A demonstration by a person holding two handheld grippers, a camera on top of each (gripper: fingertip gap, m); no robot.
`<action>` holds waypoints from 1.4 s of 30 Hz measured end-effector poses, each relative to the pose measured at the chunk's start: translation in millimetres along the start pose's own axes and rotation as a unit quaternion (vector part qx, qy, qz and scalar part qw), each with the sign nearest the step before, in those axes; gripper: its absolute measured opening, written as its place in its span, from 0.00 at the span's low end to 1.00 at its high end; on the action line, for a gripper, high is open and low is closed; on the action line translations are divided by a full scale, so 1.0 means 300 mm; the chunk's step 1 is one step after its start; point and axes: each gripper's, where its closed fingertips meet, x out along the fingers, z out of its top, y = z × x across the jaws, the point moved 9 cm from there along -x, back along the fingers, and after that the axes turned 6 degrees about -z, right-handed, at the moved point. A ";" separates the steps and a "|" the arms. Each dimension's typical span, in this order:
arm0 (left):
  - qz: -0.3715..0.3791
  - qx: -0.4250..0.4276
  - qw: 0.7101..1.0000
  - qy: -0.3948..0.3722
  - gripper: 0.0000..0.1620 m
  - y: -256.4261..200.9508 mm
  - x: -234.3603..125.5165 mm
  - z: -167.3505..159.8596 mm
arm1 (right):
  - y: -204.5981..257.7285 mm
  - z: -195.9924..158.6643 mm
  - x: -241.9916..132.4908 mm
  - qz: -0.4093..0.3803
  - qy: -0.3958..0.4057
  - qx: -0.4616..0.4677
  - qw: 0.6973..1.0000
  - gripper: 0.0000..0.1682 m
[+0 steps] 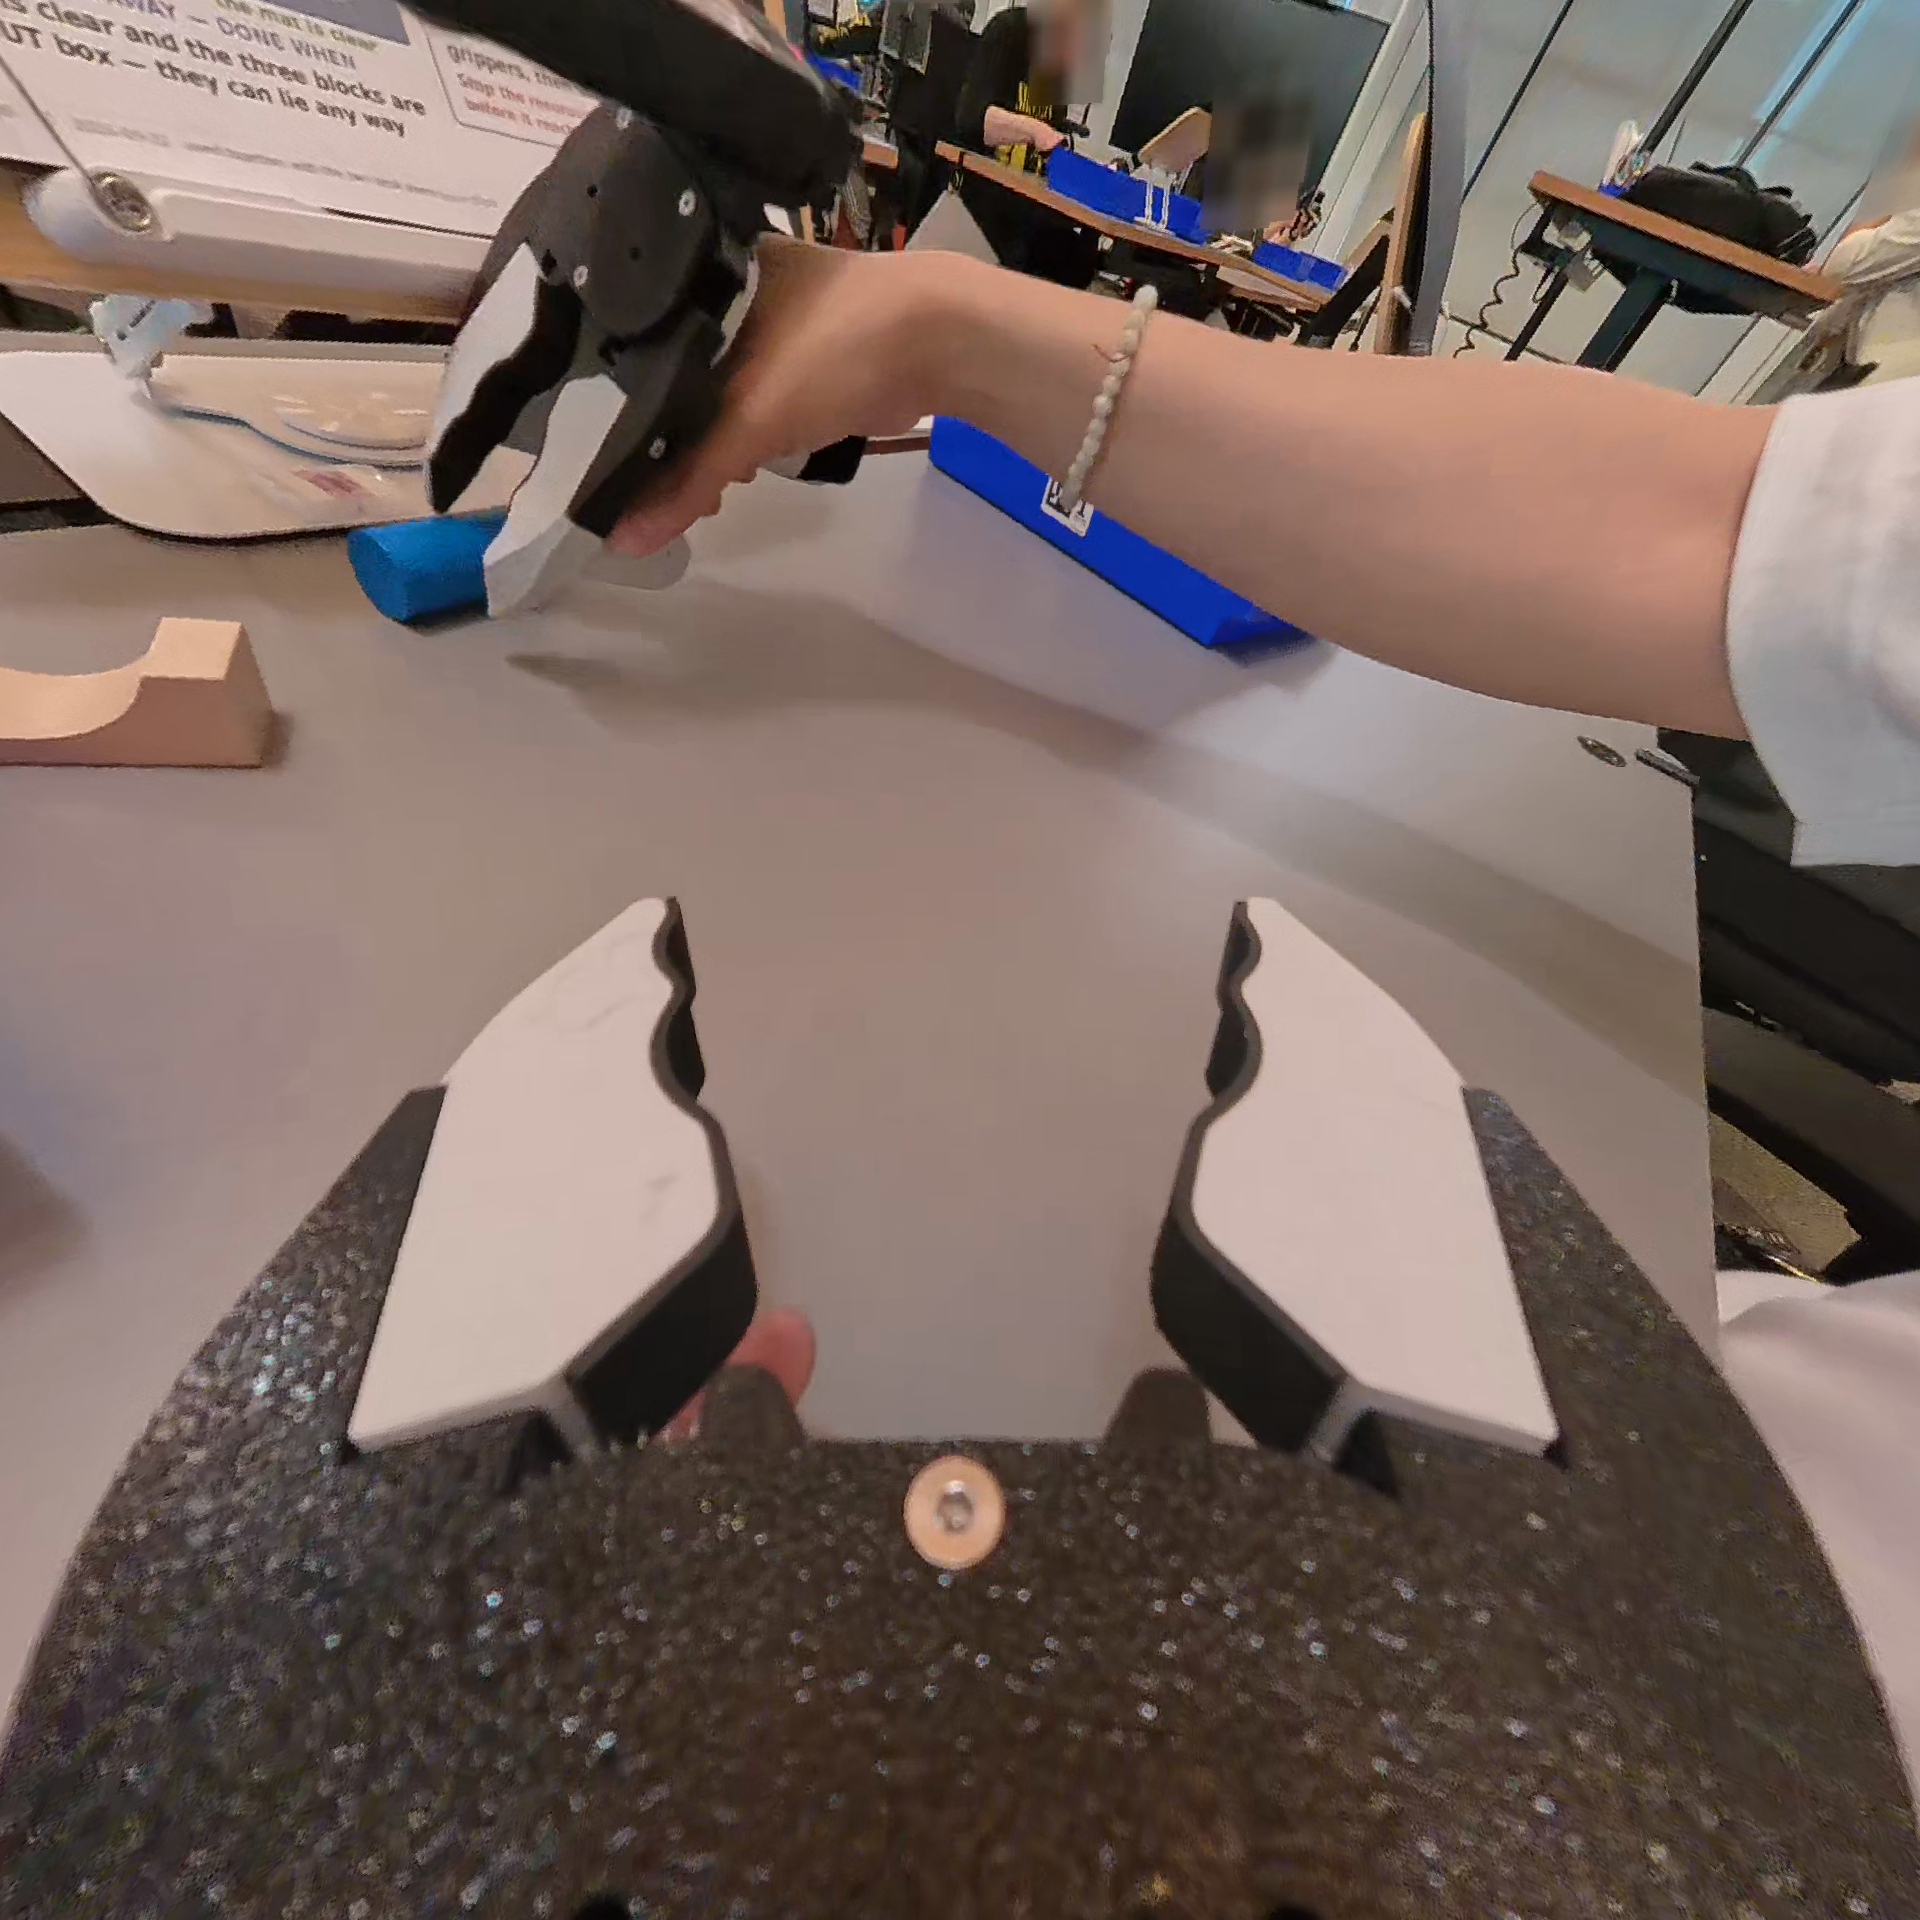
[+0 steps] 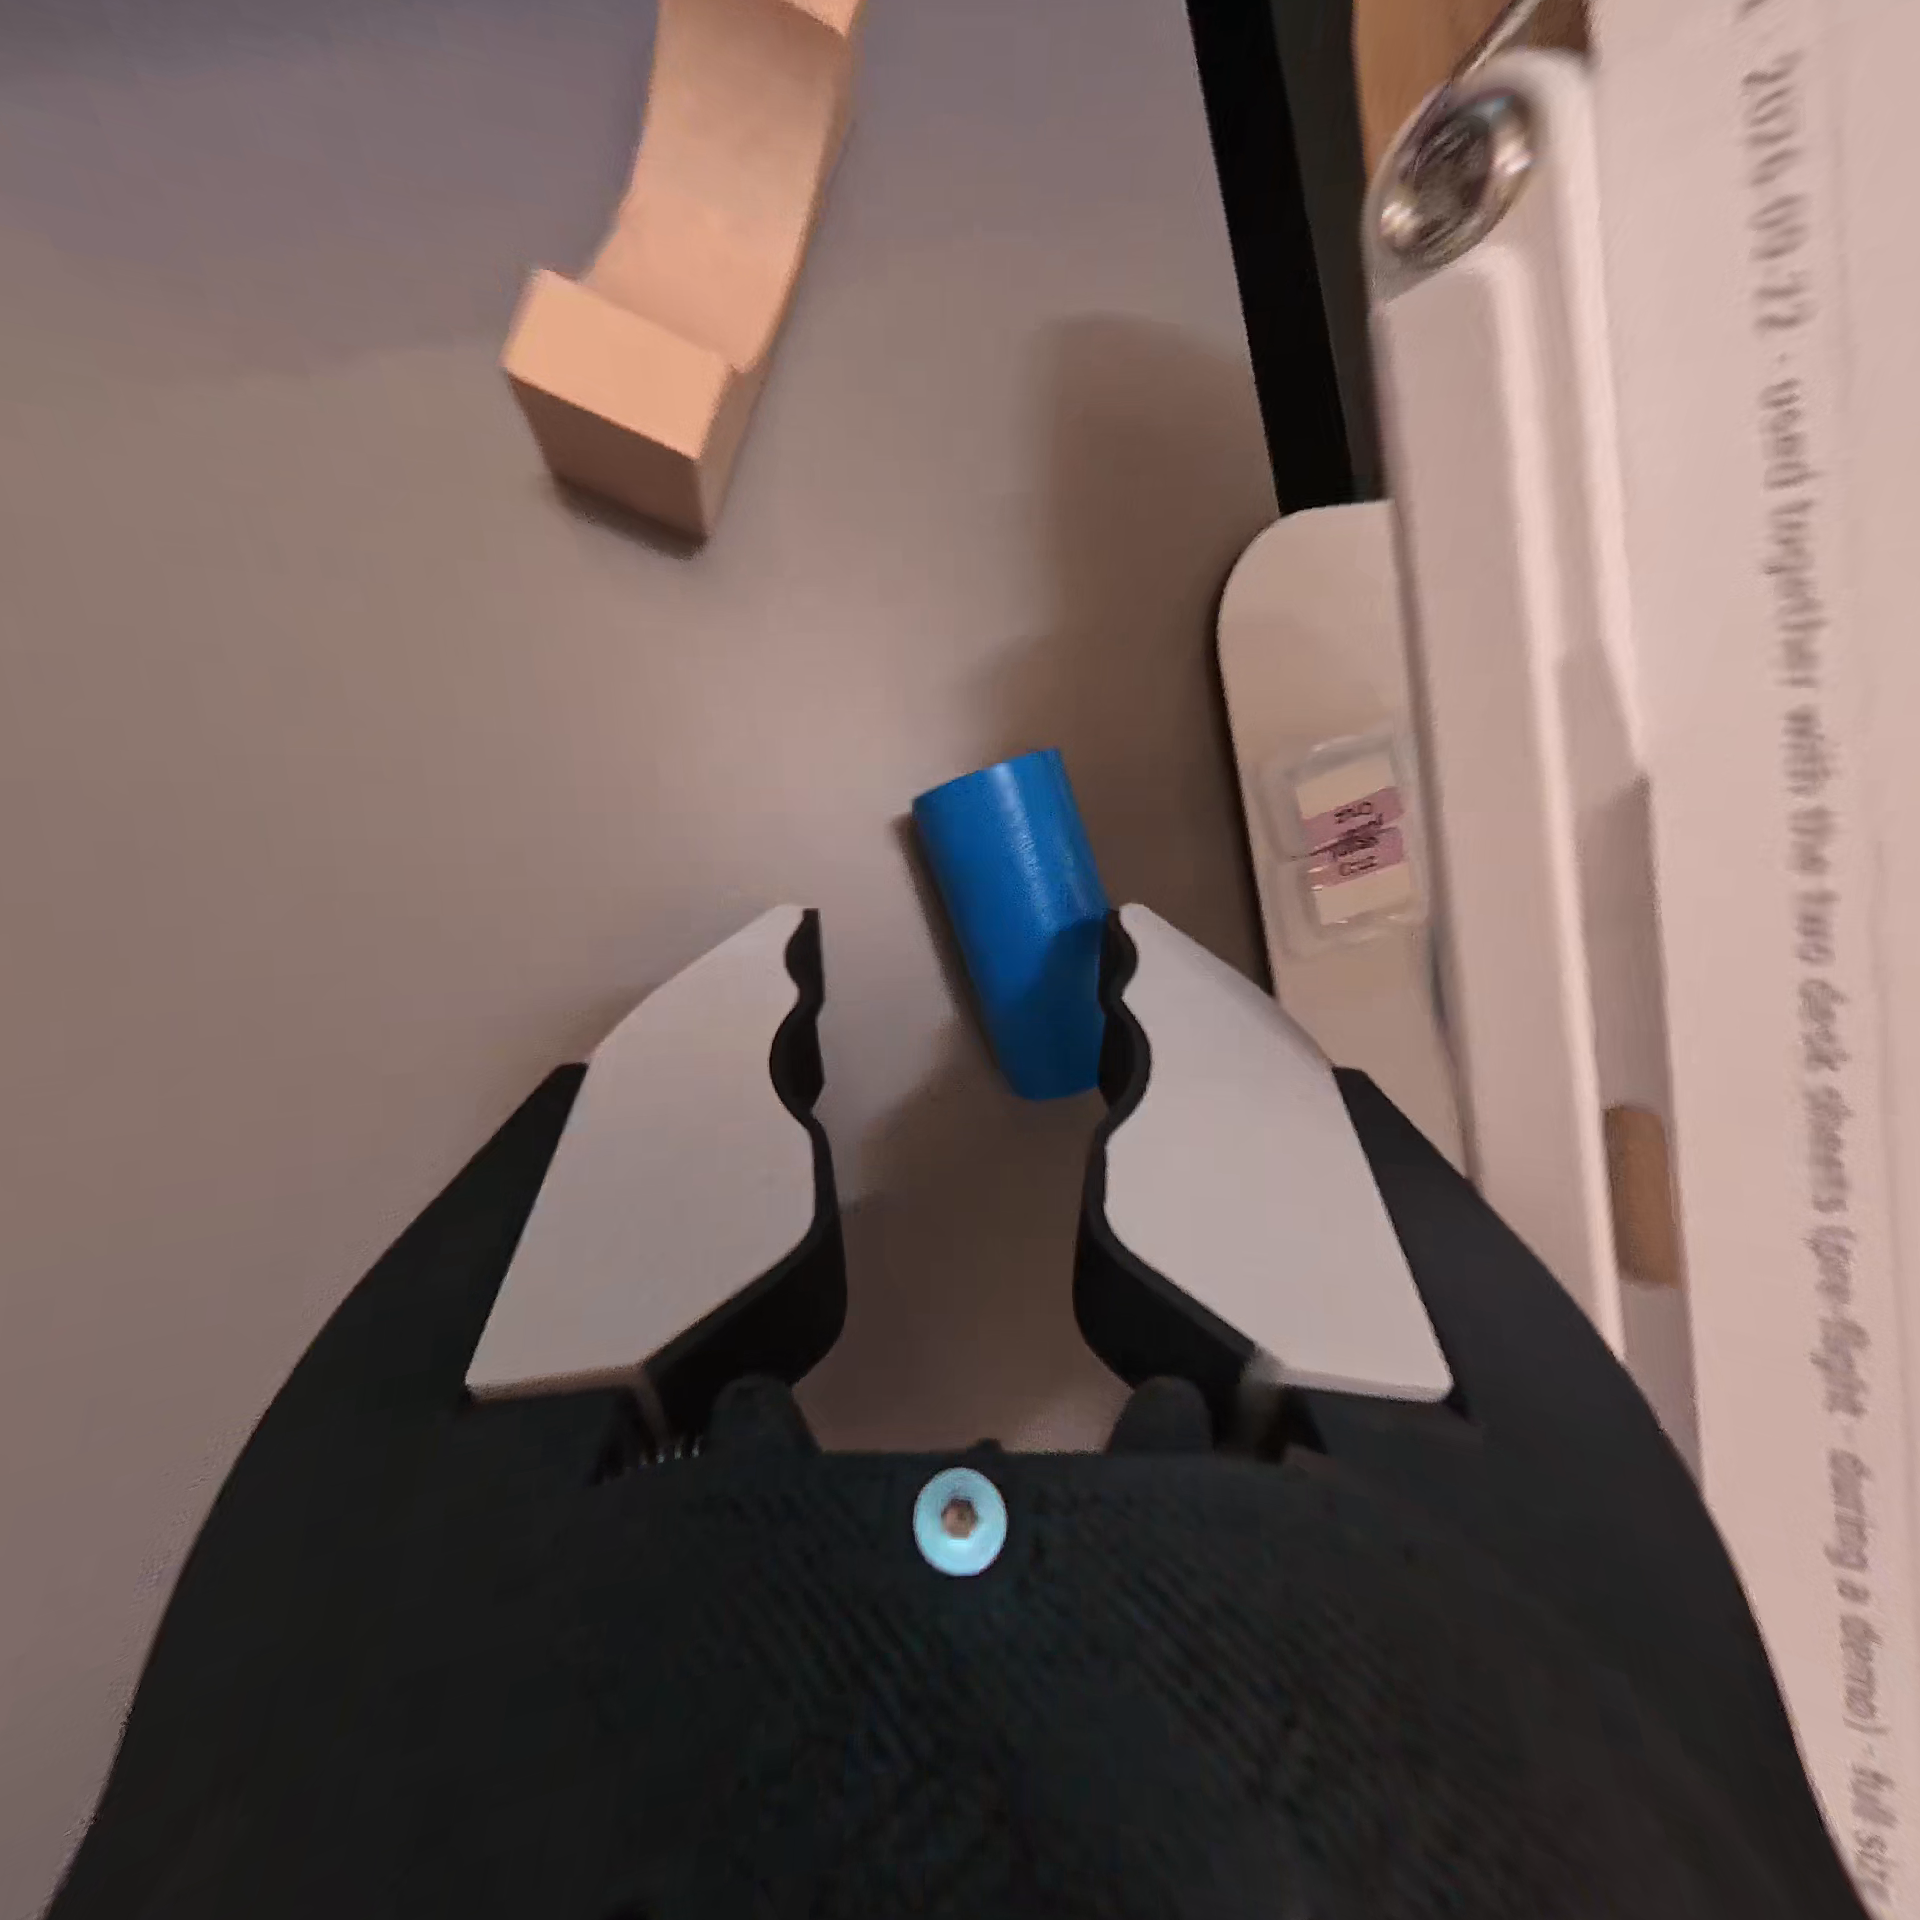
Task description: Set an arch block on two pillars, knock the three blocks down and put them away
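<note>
A blue cylinder [image 2: 1008, 914] lies on its side on the grey table [image 2: 312, 779]. My right gripper [image 2: 966, 920] is open and hangs just above it, with the cylinder's near end close against the right finger. In the left wrist view the right gripper [image 1: 488, 530] points down at the same blue cylinder [image 1: 421, 561], held by a hand. My left gripper [image 1: 956, 914] is open and empty over bare grey table [image 1: 935, 779]. A tan wooden arch block [image 2: 675, 291] lies beyond the cylinder; it also shows at the left edge of the left wrist view [image 1: 135, 686].
A white board [image 2: 1320, 790] with a small tag lies right of the cylinder, beside a white stand with a printed sheet [image 2: 1714, 727]. A blue tray [image 1: 1101, 540] sits under the person's forearm [image 1: 1351, 499]. Desks and seated people are in the background. My right tips are roughly 11 cm from the tan wooden arch block [image 2: 675, 291]. It turns up in the left wrist view [image 1: 89, 714] as well.
</note>
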 end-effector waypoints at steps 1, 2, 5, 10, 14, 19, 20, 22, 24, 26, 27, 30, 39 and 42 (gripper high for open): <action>0.001 -0.002 1.000 0.000 0.59 0.006 -0.007 -0.005 | 0.004 -0.002 0.018 -0.023 0.002 -0.020 1.000 0.31; 0.002 -0.004 1.000 -0.001 0.59 0.013 -0.014 -0.009 | 0.012 -0.005 0.038 -0.039 0.005 -0.034 0.999 0.34; 0.005 -0.013 1.000 -0.005 0.59 0.028 -0.033 -0.017 | 0.019 -0.001 0.059 -0.050 -0.004 -0.041 0.998 0.21; 0.004 -0.020 1.000 -0.018 0.59 0.033 -0.059 -0.021 | 0.028 -0.001 0.055 -0.050 0.000 -0.051 0.997 0.20; 0.001 -0.024 0.999 -0.023 0.59 0.034 -0.060 -0.021 | 0.050 0.005 0.046 -0.062 0.019 -0.056 0.996 0.20; -0.001 -0.016 1.000 -0.024 0.59 0.016 -0.058 -0.007 | 0.121 0.039 -0.109 -0.110 0.021 -0.090 0.990 0.20; -0.001 -0.012 1.000 -0.022 0.59 0.013 -0.060 -0.004 | 0.122 0.048 -0.183 -0.122 0.011 -0.073 0.990 0.20; 0.003 -0.006 1.000 -0.021 0.59 0.009 -0.068 0.001 | 0.091 0.034 -0.354 -0.138 -0.004 -0.018 0.990 0.20; 0.004 -0.005 1.000 -0.023 0.59 0.008 -0.075 0.005 | 0.019 -0.027 -0.538 -0.163 -0.020 0.057 0.985 0.19; 0.000 -0.009 1.000 -0.029 0.59 0.006 -0.077 0.011 | -0.067 -0.144 -0.714 -0.197 -0.020 0.139 0.970 0.19; -0.002 -0.011 0.999 -0.032 0.59 0.004 -0.076 0.015 | -0.111 -0.220 -0.798 -0.228 -0.016 0.177 0.957 0.19; -0.008 -0.012 0.999 -0.035 0.59 -0.003 -0.067 0.021 | -0.214 -0.500 -1.001 -0.300 0.022 0.274 0.914 0.20; -0.029 -0.007 0.999 -0.019 0.59 -0.040 0.016 0.028 | -0.129 -1.189 -1.054 -0.292 0.187 0.470 0.812 0.20; -0.037 -0.003 0.999 -0.009 0.59 -0.059 0.049 0.034 | -0.079 -1.263 -0.981 -0.268 0.232 0.470 0.809 0.20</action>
